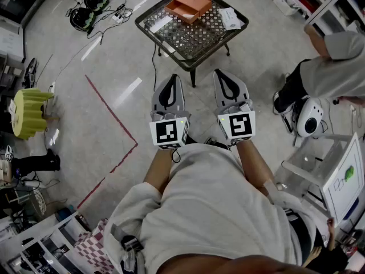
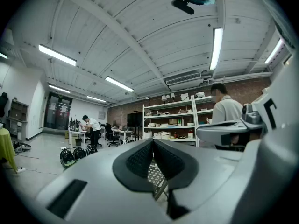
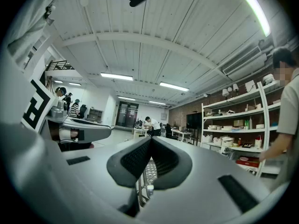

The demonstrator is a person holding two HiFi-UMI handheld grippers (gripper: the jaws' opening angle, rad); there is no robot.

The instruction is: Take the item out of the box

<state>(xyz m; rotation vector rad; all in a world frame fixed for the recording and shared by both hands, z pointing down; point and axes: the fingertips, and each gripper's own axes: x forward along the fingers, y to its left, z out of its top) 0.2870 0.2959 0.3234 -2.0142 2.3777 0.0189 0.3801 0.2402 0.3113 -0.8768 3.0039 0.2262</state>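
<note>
head down, gripper views level, shared table (image 1: pixel 197 39)

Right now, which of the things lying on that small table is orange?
The shallow box at the table's far side. It alone is orange; the left sheet and right sheet beside it are white.
</note>
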